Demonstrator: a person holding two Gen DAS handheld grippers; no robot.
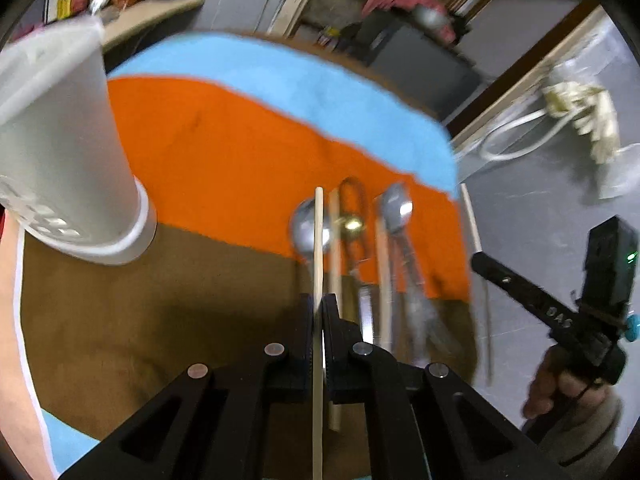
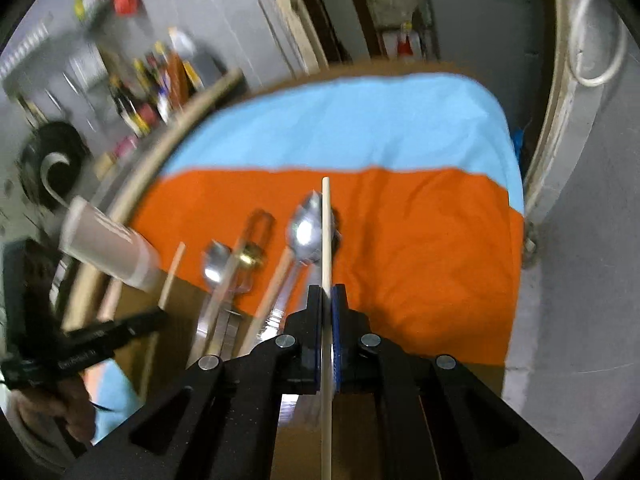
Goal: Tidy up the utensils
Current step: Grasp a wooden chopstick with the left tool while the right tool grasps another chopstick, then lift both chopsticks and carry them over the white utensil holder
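Left wrist: chopstick in left gripper

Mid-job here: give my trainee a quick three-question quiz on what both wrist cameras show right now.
1. True or false: the left gripper is shut on a wooden chopstick.
2. What does the right gripper hold? A) spoon B) wooden chopstick C) cup
3. Fill in: the spoons lie partly on the ____ cloth, near the white cup.

Key: 1 true; 2 B, its own chopstick; 3 orange.
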